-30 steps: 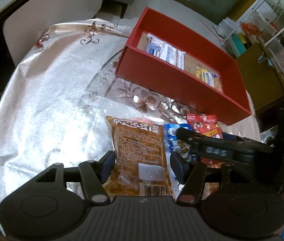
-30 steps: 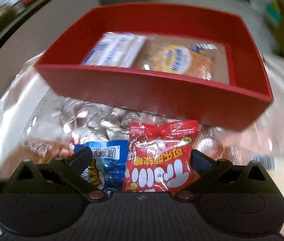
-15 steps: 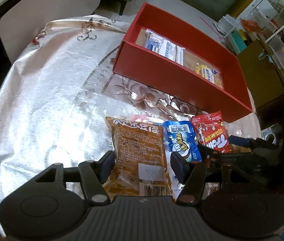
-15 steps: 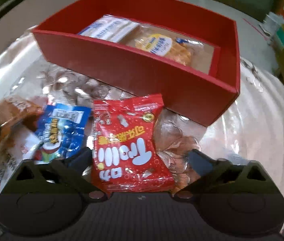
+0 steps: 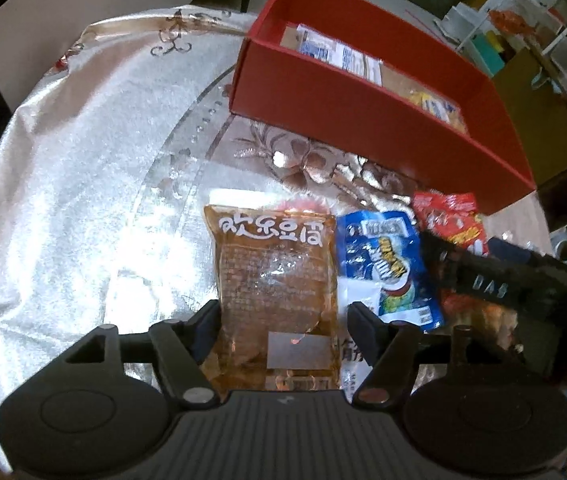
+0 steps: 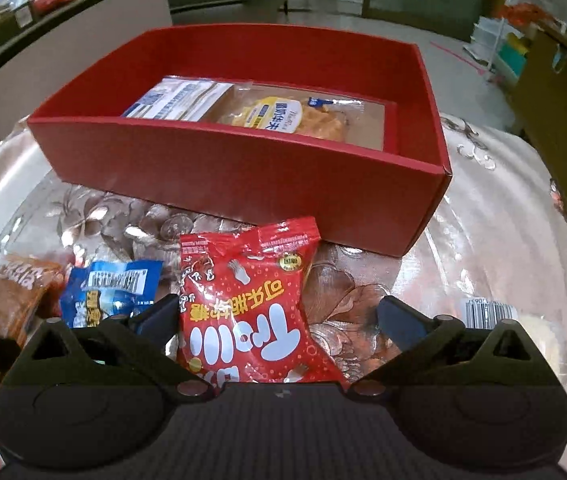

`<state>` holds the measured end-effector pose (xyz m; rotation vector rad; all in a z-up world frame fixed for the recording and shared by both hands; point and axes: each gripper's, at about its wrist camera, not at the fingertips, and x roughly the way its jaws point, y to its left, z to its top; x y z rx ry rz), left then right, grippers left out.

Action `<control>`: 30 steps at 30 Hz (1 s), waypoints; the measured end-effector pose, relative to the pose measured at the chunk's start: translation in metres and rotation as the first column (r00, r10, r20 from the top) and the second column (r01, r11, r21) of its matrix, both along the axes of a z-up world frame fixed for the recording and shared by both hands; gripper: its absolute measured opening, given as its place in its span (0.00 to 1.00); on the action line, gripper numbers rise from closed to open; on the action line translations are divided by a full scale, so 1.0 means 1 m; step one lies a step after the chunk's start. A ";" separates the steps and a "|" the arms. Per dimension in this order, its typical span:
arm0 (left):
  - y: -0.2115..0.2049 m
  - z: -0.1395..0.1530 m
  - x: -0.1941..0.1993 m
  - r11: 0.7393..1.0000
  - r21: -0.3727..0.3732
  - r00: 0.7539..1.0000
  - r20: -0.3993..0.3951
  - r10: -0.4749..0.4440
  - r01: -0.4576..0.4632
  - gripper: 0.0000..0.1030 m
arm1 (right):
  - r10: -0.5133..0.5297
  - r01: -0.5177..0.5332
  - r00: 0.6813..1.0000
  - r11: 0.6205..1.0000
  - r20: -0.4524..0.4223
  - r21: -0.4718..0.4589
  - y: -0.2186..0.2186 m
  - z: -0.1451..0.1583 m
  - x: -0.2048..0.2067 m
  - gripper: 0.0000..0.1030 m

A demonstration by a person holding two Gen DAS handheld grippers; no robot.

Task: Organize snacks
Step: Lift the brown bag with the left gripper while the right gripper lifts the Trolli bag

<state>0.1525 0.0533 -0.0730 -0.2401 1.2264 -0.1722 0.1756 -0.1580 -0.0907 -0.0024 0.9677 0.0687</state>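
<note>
Three snack packets (image 5: 383, 264) lie before red box (image 6: 243, 172).

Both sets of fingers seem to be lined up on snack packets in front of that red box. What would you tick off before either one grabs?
1. Brown packet lies between the left gripper fingers, which are opening: ok.
2. Left fingers clamped on it: not ok; the right-hand pad stands clear.
3. Red packet between the right gripper fingers: ok, though off-centre towards the left finger.
4. Right fingers closed on it: not ok, wide open.
5. Red box has room: ok, free floor at its right end.
6. Blue packet clear of both grips: cannot tell.
</note>
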 end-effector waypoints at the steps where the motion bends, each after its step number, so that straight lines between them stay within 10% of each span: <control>1: -0.002 0.000 -0.001 1.000 0.007 1.000 0.005 -0.008 0.008 0.62 | -0.022 0.022 0.999 1.000 0.026 0.012 -0.001 -0.001 -0.001 1.00; 10: -0.017 -0.002 -0.003 0.996 0.086 0.999 0.035 -0.038 0.035 0.72 | 0.051 -0.050 0.999 0.997 0.007 -0.053 0.000 0.000 0.002 0.99; 14: -0.021 -0.004 -0.015 0.993 0.118 0.998 0.058 -0.005 -0.002 0.67 | 0.103 -0.103 0.995 0.994 -0.020 -0.043 0.004 0.010 0.000 0.78; 17: -0.012 -0.004 -0.028 0.997 0.055 0.998 0.047 0.049 -0.051 0.54 | 0.167 -0.169 0.985 0.984 -0.043 -0.049 0.009 0.015 -0.006 0.63; 30: 0.017 0.034 -0.047 0.987 -0.107 0.982 0.133 0.135 -0.121 0.49 | 0.147 -0.152 0.987 0.986 0.065 0.071 -0.002 0.080 -0.036 0.59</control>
